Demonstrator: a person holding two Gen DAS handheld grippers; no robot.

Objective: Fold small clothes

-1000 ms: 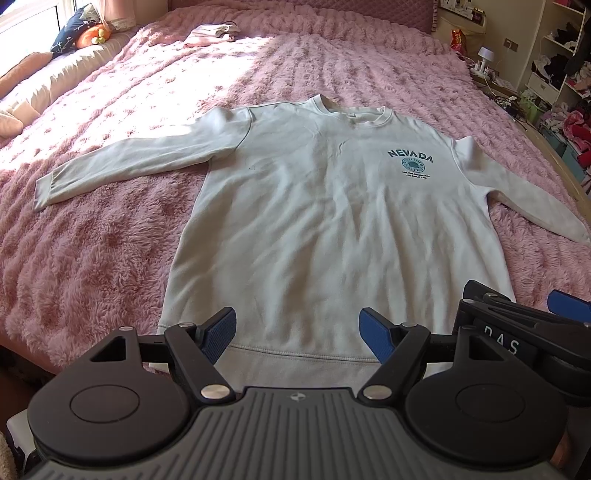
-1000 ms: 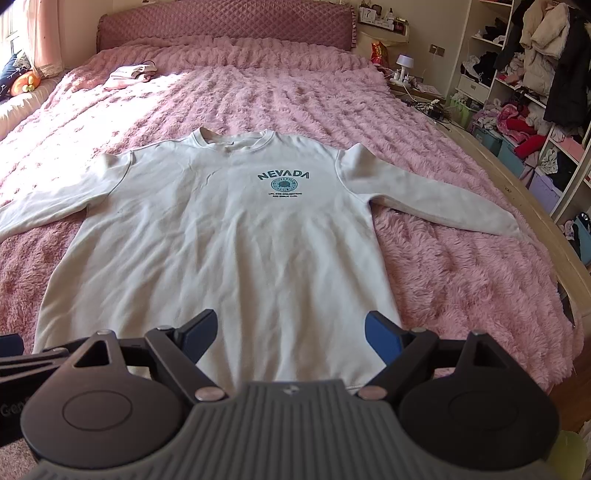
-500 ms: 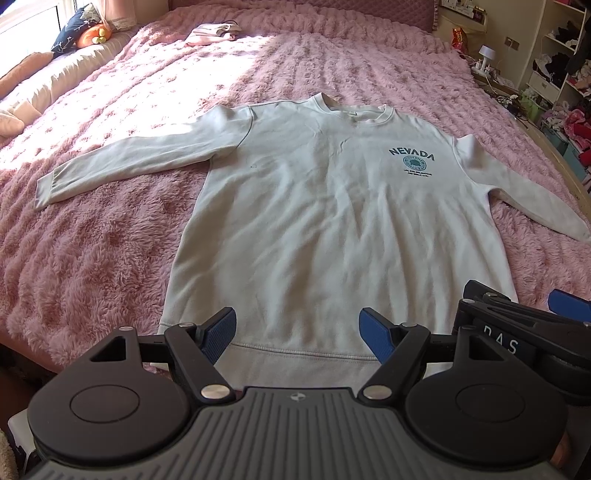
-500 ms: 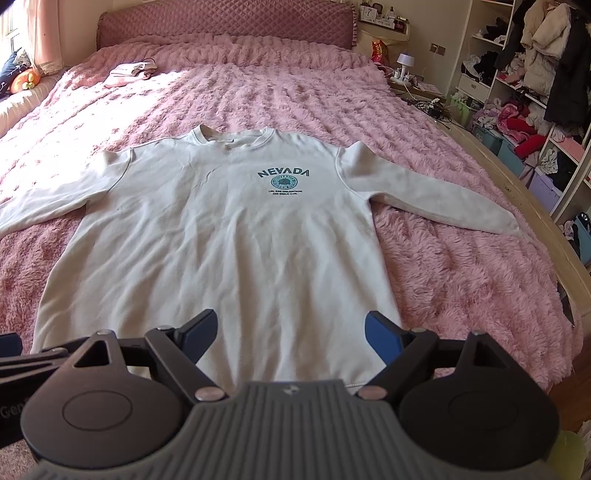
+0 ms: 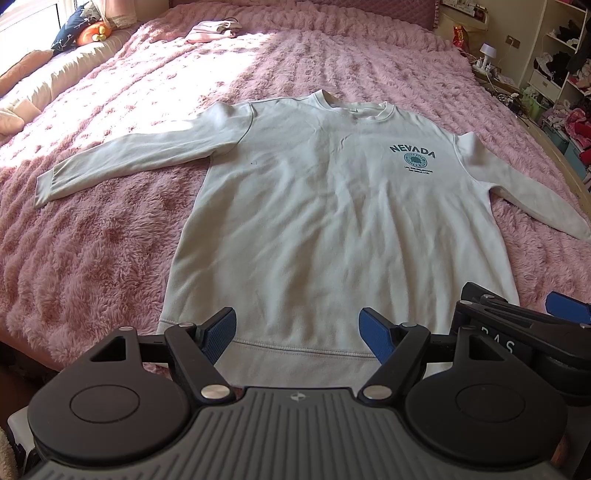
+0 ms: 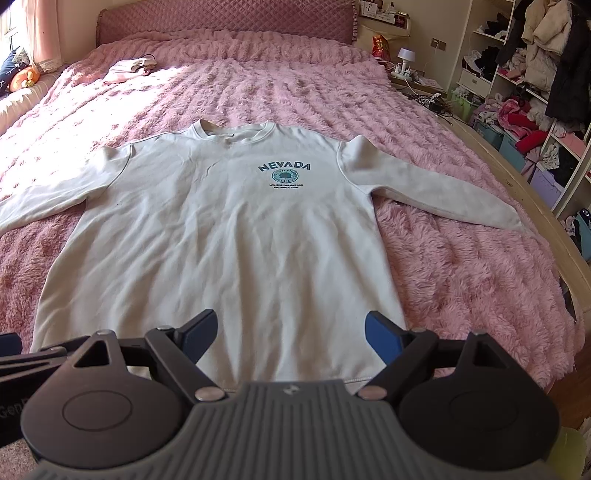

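A pale grey sweatshirt [image 5: 332, 229] [image 6: 221, 240] with a teal NEVADA print lies flat, front up, on a pink fluffy bed, both sleeves spread outward. Its hem faces me. My left gripper [image 5: 298, 330] hovers over the hem's left half, open, nothing between its blue pads. My right gripper [image 6: 290, 334] hangs above the hem's right half, also open and empty. The right gripper [image 5: 524, 325] shows at the right edge of the left wrist view, and the left gripper's black side [image 6: 33, 356] pokes in at the left of the right wrist view.
The pink bedspread [image 5: 110, 258] surrounds the sweatshirt. A folded pink garment [image 6: 129, 68] lies near the headboard [image 6: 221, 22]. Pillows and a plush toy [image 5: 92, 33] line the left side. Shelves of clothes [image 6: 535, 92] and a bedside stand [image 6: 410, 70] are on the right.
Both views have crept slightly back and up, so the sweatshirt sits a little lower in frame. Both grippers stay open and empty.
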